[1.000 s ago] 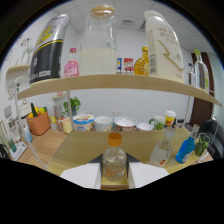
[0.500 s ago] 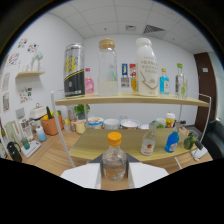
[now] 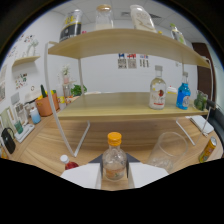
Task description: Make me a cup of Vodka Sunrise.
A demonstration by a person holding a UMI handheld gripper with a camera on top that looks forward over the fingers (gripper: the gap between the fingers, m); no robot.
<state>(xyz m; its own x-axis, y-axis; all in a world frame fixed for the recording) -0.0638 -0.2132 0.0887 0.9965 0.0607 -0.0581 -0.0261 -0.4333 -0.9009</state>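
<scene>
Gripper (image 3: 115, 172) fingers clenched on small orange-capped bottle (image 3: 114, 159), held upright just above the table, w/ the clear cup (image 3: 168, 149) just beside it to the right. Risk imo: pour tilt misses the cup mouth, or bottle slips & tips cup, since cap's on

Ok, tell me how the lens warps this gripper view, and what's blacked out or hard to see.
Gripper view: the wide-angle lens bows the shelf into an arc and tilts its legs; black fills the corners and the bottom; the clear cup is faint against the wood; the orange-capped bottle sits sharp between the gripper fingers; the bottles atop the shelf are cropped and soft.
</scene>
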